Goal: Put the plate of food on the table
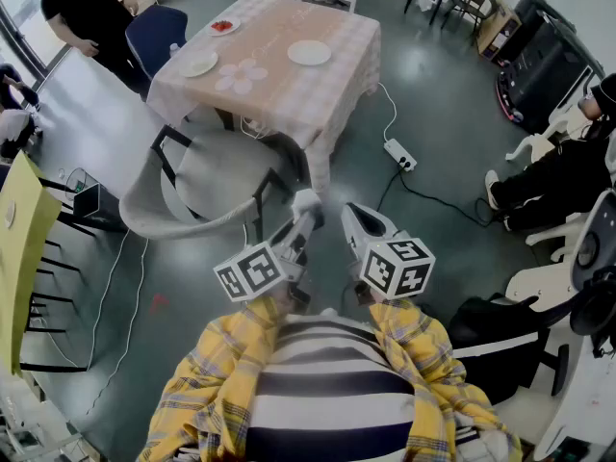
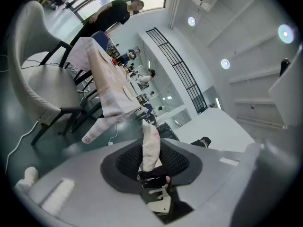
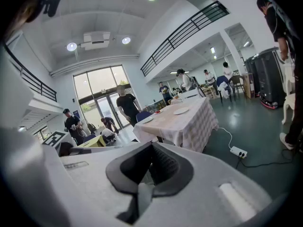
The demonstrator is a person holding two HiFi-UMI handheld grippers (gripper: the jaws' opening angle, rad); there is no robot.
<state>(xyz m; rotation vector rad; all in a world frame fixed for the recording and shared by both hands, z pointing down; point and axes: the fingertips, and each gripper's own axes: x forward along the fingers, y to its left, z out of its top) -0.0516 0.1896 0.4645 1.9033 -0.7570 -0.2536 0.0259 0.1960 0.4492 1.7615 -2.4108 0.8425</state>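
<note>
1. The tablecloth (image 1: 322, 89) is pale pink with a white check.
2. Two plates (image 1: 309, 53) (image 1: 199, 64) on it are plain white, and a third plate (image 1: 221, 27) carries red food.
3. The held plate (image 2: 150, 141) is white with pink flecks.
4. The left gripper (image 1: 304, 218) and right gripper (image 1: 358, 221) are light grey with black ribbed pads (image 3: 165, 167). Their marker cubes (image 1: 252, 272) (image 1: 399, 268) show black squares on white.
5. The person's sleeves (image 1: 202, 373) are yellow plaid crossed with grey and white, and the shirt (image 1: 327, 393) has black and white stripes.
6. The floor (image 1: 433, 114) is dark grey-green.
7. The near chair (image 1: 207, 186) is pale grey with black legs, and the far chair (image 1: 154, 35) is dark blue.
8. The power strip (image 1: 399, 154) is white.
</note>
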